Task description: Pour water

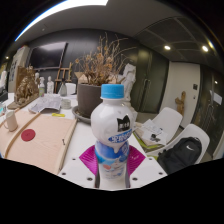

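Bottle (112, 135) stands upright at lower centre of the frame, blue cap on top, clamped between the gripper's (112, 160) magenta pads (90, 158). Behind it, at centre, a pot (90, 98) of dried twigs sits on the white table (75, 145).

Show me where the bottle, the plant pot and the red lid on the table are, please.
bottle (112, 135): gripper view, on its white label, between the fingers.
plant pot (89, 97): gripper view, on its dark side wall, beyond the bottle.
red lid (28, 134): gripper view, on its flat top.
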A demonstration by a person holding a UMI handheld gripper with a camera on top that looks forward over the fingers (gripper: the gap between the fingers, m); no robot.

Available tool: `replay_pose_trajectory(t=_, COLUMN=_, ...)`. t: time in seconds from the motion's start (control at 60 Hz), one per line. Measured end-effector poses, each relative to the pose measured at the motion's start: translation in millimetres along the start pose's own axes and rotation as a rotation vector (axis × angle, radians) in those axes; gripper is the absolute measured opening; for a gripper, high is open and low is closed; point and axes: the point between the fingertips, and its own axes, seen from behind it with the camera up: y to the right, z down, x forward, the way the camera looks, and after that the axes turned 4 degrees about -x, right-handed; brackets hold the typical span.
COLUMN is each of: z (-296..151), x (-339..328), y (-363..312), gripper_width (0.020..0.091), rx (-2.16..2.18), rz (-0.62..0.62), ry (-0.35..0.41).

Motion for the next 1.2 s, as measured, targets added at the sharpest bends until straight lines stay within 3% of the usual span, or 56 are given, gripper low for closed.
replay_pose_trajectory(t=0.267, z=-141, x=-41, y=-58, gripper_width=0.0333, rx=-0.339, rz=0.195, ry=0.098)
replay_pose_trajectory(t=0.517, z=-239, x=-53, y=-209, gripper_width=0.0334, rx=-0.849, rz=0.331, ry=0.208)
replay_pose_trajectory(t=0.633, z=-249, x=-46, y=-281, gripper_width=0.0332, rx=-1.124, rz=0.352, ry=0.275)
replay_pose_trajectory(t=0.833, z=-228, x=-17, y=-362, gripper_width=0.0336, rx=-1.567, rz=0.395, ry=0.331)
replay_pose_trajectory(t=1.033, z=-204, x=4, y=-382, gripper_width=0.0335, rx=-1.782, rz=0.382, ry=0.303)
replay_pose_trajectory(t=1.2, z=-203, x=5, y=-381, gripper_width=0.0337, rx=-1.676, rz=0.340, ry=0.283)
